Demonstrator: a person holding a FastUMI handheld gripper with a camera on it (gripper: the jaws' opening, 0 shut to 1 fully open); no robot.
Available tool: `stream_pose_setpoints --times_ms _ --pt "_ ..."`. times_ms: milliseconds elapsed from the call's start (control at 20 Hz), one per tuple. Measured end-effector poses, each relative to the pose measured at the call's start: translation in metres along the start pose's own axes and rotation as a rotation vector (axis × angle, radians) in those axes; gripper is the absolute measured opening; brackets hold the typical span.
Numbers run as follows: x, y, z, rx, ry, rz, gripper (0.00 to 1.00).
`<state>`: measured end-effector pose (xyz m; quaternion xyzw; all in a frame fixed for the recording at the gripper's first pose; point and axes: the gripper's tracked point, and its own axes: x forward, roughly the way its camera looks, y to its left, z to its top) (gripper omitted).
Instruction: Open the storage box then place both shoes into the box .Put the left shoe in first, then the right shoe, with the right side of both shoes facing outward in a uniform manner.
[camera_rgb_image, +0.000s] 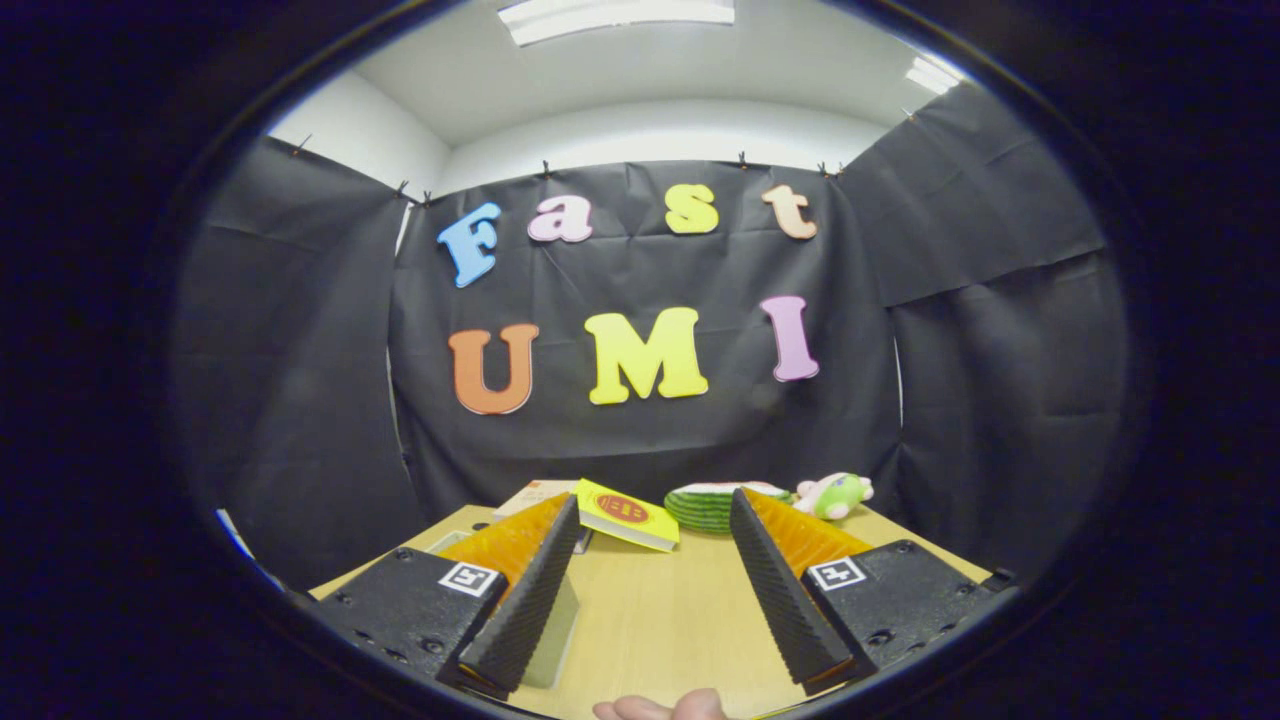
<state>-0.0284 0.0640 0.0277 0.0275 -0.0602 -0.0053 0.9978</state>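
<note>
My gripper (655, 506) is held level over a light wooden table (660, 620), open, with nothing between its two black ribbed fingers (525, 600). A pale, translucent edge (553, 625) shows just under the left finger; I cannot tell what it belongs to. A person's fingertips (660, 708) show at the near edge of the table, below the gap between the fingers.
Beyond the fingers, at the far end of the table, lie a yellow booklet-like item with a red mark (628, 514), a stack of green striped plates (712, 503) and a green and white plush toy (835, 494). Black cloth walls close the booth behind them.
</note>
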Motion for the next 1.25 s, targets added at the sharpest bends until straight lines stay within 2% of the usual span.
stream_pose_setpoints --times_ms 700,1250 --pt "0.002 -0.013 -0.011 0.017 0.024 -0.035 0.97" --pt "-0.005 -0.012 0.003 0.007 -0.014 -0.049 0.97"
